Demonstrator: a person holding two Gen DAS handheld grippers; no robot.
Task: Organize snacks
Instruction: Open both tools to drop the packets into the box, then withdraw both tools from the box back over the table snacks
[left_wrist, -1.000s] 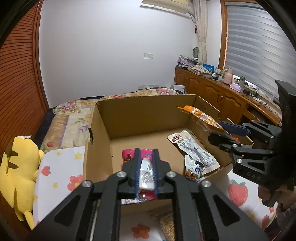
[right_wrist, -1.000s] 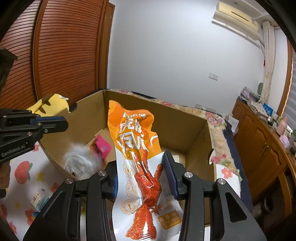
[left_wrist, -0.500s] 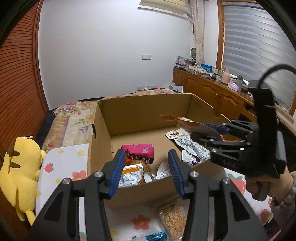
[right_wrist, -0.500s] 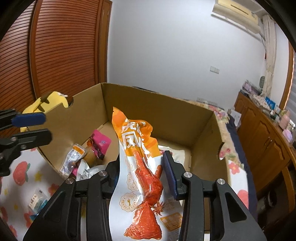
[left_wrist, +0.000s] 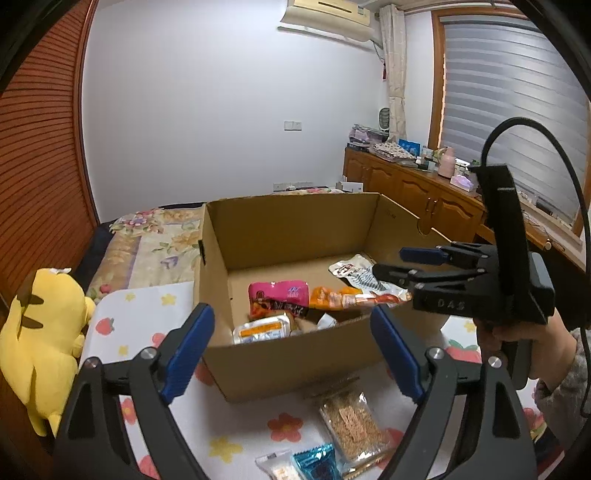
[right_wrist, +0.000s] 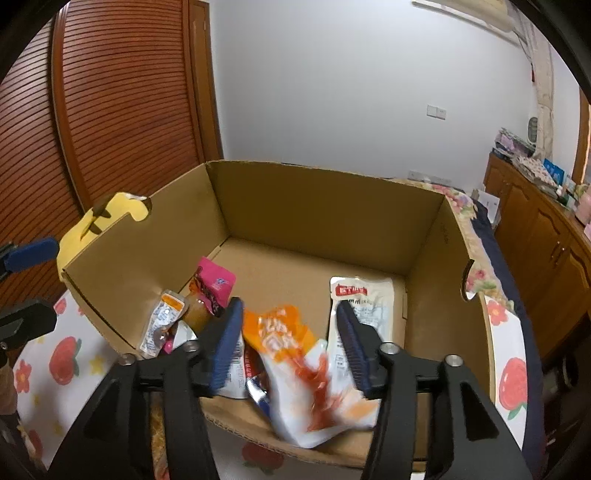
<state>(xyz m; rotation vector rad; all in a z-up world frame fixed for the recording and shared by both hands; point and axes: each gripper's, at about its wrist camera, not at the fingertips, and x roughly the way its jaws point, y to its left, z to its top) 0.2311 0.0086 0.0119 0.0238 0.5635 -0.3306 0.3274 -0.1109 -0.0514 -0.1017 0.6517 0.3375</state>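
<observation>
Both claws just spread apart: left claw (left_wrist: 291, 341) empty; right claw (right_wrist: 290, 341) straddles blurred orange packet (right_wrist: 295, 354), lettering unreadable.

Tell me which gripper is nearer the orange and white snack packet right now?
Right. The right gripper has the orange and white snack packet between its just-opened jaws, over the cardboard box. The left gripper hangs open outside the box's near wall.

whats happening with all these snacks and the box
A person is sorting snacks into a cardboard box with tongs in each hand. The right tongs have just been opening, and the orange packet is dropping between them into the box. The left tongs, also just opened, are empty. More packets wait on the floral cloth.
</observation>
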